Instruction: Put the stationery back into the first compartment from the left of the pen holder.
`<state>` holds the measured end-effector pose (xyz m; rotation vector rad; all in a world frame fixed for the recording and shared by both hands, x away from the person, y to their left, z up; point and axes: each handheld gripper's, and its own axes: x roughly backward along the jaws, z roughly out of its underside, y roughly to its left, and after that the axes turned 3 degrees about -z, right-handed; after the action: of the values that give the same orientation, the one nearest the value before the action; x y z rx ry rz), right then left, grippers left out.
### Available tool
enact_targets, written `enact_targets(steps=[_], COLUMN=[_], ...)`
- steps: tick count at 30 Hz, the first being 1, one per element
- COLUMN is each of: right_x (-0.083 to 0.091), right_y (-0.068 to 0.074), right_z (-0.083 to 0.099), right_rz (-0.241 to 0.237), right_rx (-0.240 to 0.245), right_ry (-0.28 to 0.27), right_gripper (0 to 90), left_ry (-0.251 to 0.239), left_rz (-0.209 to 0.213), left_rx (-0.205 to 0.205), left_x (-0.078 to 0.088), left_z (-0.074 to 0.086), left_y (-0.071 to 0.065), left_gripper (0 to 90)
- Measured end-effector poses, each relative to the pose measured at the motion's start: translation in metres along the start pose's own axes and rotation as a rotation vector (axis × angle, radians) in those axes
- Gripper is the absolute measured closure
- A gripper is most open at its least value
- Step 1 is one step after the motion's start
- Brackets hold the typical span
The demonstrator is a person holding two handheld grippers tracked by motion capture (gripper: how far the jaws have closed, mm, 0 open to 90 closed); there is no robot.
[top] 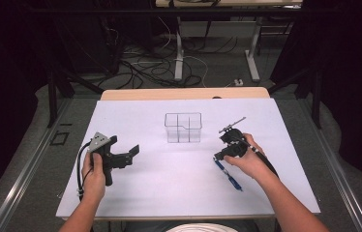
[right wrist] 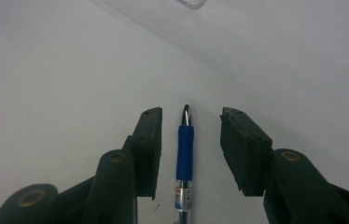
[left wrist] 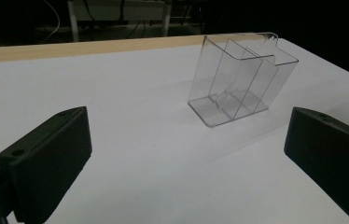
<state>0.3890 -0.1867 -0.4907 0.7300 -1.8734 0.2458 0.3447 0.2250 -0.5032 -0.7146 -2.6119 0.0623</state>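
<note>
Blue pen (right wrist: pixel 185 149) between right tongs (right wrist: pixel 190 140) — untouched, flat on table (right wrist: pixel 51 70)

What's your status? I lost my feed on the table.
Left gripper open, idle. Right gripper open astride the blue pen, pads not touching. Clear organizer stands apart. Nothing in the way.

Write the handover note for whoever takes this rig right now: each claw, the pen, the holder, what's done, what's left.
Right claw: low over the table, jaws astride the blue pen, pads not yet on it, a gap on each side.
Left claw: open, nothing between the jaws, facing the clear holder.
Pen: flat on the white table, near the person's right hand.
Holder: upright mid-table, compartments bare.
Done: right claw lined up on the pen.
Left: probably close, lift, and drop it into the holder.
</note>
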Motion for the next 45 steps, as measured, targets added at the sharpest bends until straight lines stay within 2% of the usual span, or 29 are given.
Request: enact_targets(steps=[2, 4, 6, 7, 8, 9, 10, 11, 12, 14, 15, 19, 22, 23, 24, 26, 27, 31, 37, 39, 40, 45], right_x=[-0.013, -0.012, -0.014, -0.017, -0.012, -0.013, -0.016, -0.020, -0.022, -0.023, -0.021, -0.025, -0.026, -0.030, -0.031, -0.030, -0.030, -0.032, -0.035, -0.033, -0.035, -0.037], right_y=[0.002, 0.002, 0.004, 0.003, 0.004, 0.005, 0.004, 0.005, 0.005, 0.005, 0.005, 0.007, 0.006, 0.007, 0.007, 0.005, 0.006, 0.004, 0.001, 0.001, 0.000, 0.000], right_z=[0.004, 0.003, 0.003, 0.005, 0.002, 0.002, 0.003, 0.004, 0.005, 0.005, 0.004, 0.005, 0.005, 0.006, 0.007, 0.006, 0.006, 0.007, 0.009, 0.008, 0.009, 0.009], right_rz=[-0.025, -0.012, -0.014, -0.015, 0.002, 0.008, 0.010, -0.003, -0.003, 0.000, 0.003, -0.003, -0.003, -0.012, -0.013, -0.005, -0.001, 0.003, 0.006, -0.019, -0.004, -0.015], right_rx=[-0.022, 0.002, 0.001, 0.014, 0.007, 0.006, 0.018, 0.008, -0.001, 0.000, 0.000, -0.007, -0.001, -0.011, -0.013, 0.000, -0.012, -0.042, -0.054, -0.080, -0.057, -0.063], right_ry=[-0.133, -0.075, -0.056, -0.090, 0.007, 0.026, -0.004, -0.038, -0.044, -0.021, 0.021, 0.013, 0.036, -0.006, -0.002, 0.054, 0.078, 0.106, 0.123, 0.157, 0.141, 0.142], right_gripper=[58.9, 59.3, 60.9, 61.1, 61.6, 62.0, 62.2, 62.8, 63.8, 65.4, 65.5, 66.2, 66.9, 67.3, 67.5, 68.1, 68.3, 69.7, 72.3, 72.7, 73.2, 75.2], left_ry=[0.004, 0.006, 0.005, 0.005, 0.005, 0.006, 0.006, 0.007, 0.009, 0.009, 0.008, 0.010, 0.011, 0.011, 0.012, 0.012, 0.013, 0.014, 0.014, 0.014, 0.015, 0.015], left_rz=[-0.001, -0.002, 0.002, 0.002, 0.002, 0.001, 0.001, -0.001, 0.001, 0.000, -0.001, 0.001, -0.001, -0.001, 0.000, 0.001, 0.002, 0.002, 0.002, 0.003, 0.003, 0.002], left_rx=[0.000, -0.007, 0.002, 0.002, 0.003, 0.003, 0.004, -0.002, 0.004, 0.008, 0.009, 0.007, 0.010, 0.008, 0.008, 0.006, 0.008, 0.004, 0.004, 0.004, 0.004, 0.004], left_x=[0.000, 0.000, 0.000, 0.000, 0.001, 0.001, 0.001, 0.001, 0.001, 0.001, 0.000, 0.000, 0.000, 0.000, 0.000, 0.000, 0.000, 0.000, -0.001, -0.001, -0.001, -0.001], left_z=[0.000, 0.000, 0.000, 0.000, 0.000, 0.000, 0.000, 0.000, 0.001, 0.001, 0.001, 0.001, 0.001, 0.001, 0.001, 0.001, 0.001, 0.001, 0.001, 0.001, 0.001, 0.002], left_y=[0.000, 0.000, 0.000, 0.000, 0.000, 0.000, 0.001, 0.001, 0.001, 0.001, 0.001, 0.001, 0.002, 0.002, 0.002, 0.002, 0.002, 0.002, 0.002, 0.002, 0.002, 0.002], left_gripper=[0.9, 0.9, 1.0, 1.0, 1.0, 1.0, 1.0, 1.0, 1.0, 1.0, 1.0, 1.1, 1.1, 1.1, 1.1, 1.1, 1.1, 1.1, 1.1, 1.1, 1.2, 1.2])
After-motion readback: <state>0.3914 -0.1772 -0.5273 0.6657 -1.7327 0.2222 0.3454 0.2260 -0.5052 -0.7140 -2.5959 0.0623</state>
